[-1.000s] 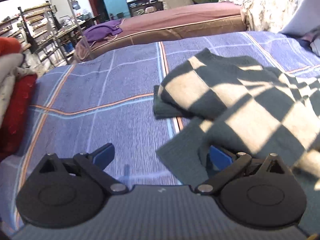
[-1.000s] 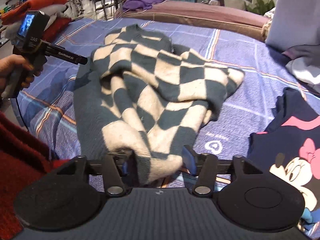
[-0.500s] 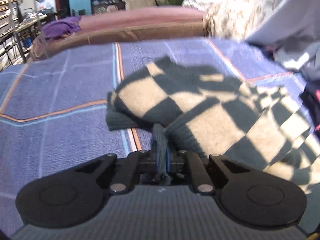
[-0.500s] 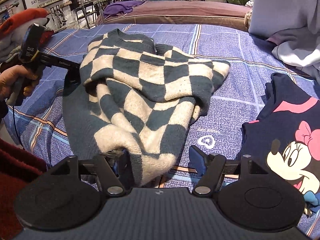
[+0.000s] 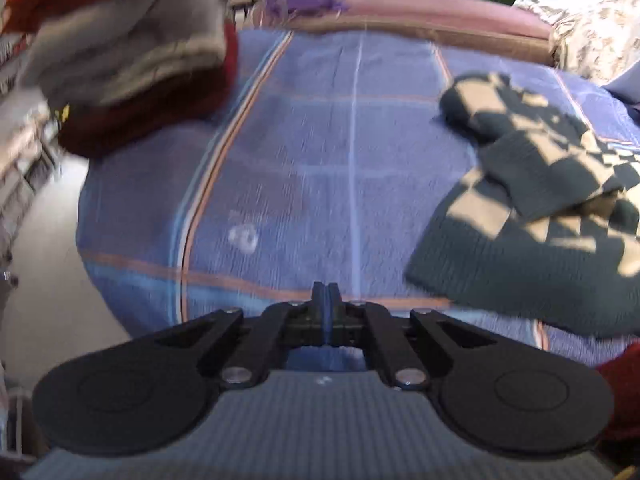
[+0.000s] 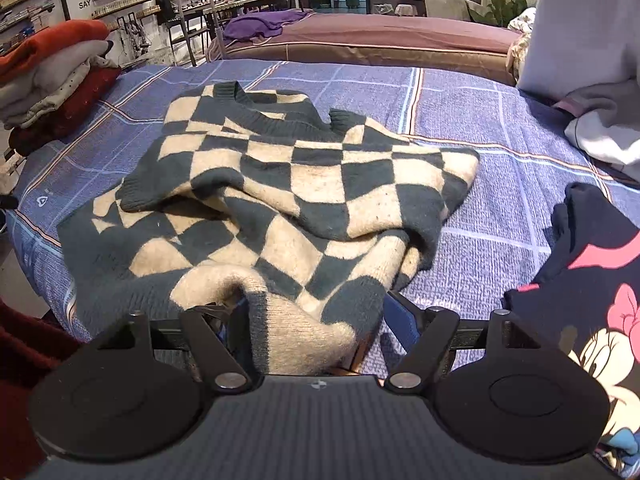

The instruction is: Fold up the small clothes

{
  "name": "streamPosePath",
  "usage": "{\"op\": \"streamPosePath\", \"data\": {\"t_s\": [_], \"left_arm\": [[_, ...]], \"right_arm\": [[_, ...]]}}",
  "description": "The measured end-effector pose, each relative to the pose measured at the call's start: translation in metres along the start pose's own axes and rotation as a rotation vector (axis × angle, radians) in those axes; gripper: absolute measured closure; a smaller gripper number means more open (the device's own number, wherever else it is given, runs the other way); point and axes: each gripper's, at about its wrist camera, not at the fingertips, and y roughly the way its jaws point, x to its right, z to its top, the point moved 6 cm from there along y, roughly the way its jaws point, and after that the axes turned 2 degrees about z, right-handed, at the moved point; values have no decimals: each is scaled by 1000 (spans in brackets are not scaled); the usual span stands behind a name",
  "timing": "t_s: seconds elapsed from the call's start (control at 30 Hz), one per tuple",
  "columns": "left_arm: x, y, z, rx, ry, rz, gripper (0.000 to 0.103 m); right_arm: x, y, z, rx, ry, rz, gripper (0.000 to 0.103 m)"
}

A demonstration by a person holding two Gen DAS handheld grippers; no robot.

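A dark green and cream checkered sweater (image 6: 288, 196) lies partly folded on the blue plaid bed; it also shows at the right of the left wrist view (image 5: 540, 208). My right gripper (image 6: 316, 316) is open, its jaws wide apart, with the sweater's near edge lying loose between them. My left gripper (image 5: 327, 304) is shut and empty, over bare bedcover to the left of the sweater and apart from it.
A stack of folded red and grey clothes (image 6: 56, 80) sits at the bed's left edge, also in the left wrist view (image 5: 132, 52). A navy Minnie Mouse garment (image 6: 592, 312) lies at the right. White clothes (image 6: 600, 132) are at the far right. The bed's edge (image 5: 92, 264) drops to the floor.
My left gripper shut on the sweater's edge, then let it go, and has swung left, away from the sweater. A sleeve now lies folded across the sweater. The right gripper stayed open.
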Motion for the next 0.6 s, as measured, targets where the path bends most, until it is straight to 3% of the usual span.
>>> {"op": "streamPosePath", "data": {"t_s": [0.07, 0.17, 0.2, 0.23, 0.33, 0.43, 0.6], "left_arm": [[-1, -1, 3, 29, 0, 31, 99], [35, 1, 34, 123, 79, -23, 66], [50, 3, 46, 151, 106, -39, 37], [67, 5, 57, 186, 137, -59, 17], [110, 16, 96, 263, 217, -108, 6], [146, 38, 135, 303, 285, -137, 5], [192, 101, 183, 237, 396, -117, 5]], "right_arm": [[0, 0, 8, 19, -11, -2, 0], [2, -1, 21, 36, 6, -3, 0], [3, -3, 24, 47, 22, 0, 0], [4, -6, 28, 62, 38, 6, 0], [9, -14, 36, 99, 56, 10, 0], [20, -14, 46, 104, 10, -18, 0], [54, 23, 76, 86, 4, -6, 0]]}}
